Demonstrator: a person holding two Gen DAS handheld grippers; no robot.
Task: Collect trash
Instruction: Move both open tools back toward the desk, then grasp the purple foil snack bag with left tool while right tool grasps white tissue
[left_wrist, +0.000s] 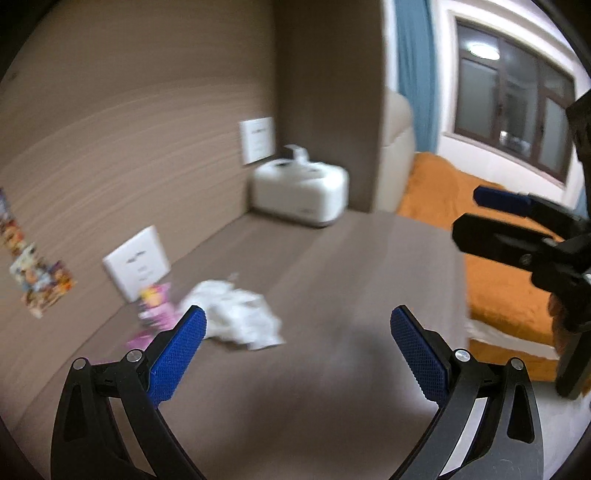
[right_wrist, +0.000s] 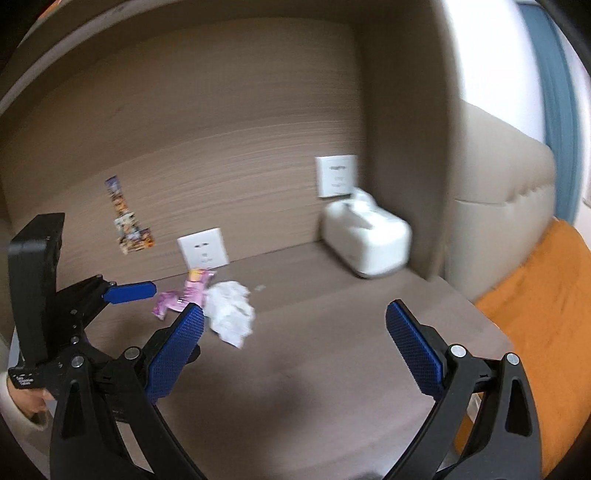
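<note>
A crumpled white tissue (left_wrist: 240, 319) lies on the brown bedside shelf (left_wrist: 332, 295), with a pink snack wrapper (left_wrist: 157, 308) just left of it by the wall. My left gripper (left_wrist: 297, 325) is open and empty, hovering near the tissue, which sits by its left finger. My right gripper (right_wrist: 293, 321) is open and empty, a little back from the same tissue (right_wrist: 231, 314) and wrapper (right_wrist: 186, 295). The left gripper (right_wrist: 129, 291) shows at the left of the right wrist view; the right gripper (left_wrist: 509, 218) shows at the right of the left wrist view.
A white tissue box (left_wrist: 301, 190) stands in the back corner of the shelf. Two white wall sockets (left_wrist: 136, 267) (left_wrist: 256, 138) and colourful stickers (left_wrist: 35, 284) are on the brown wall. An orange bedspread (left_wrist: 480, 236) lies to the right.
</note>
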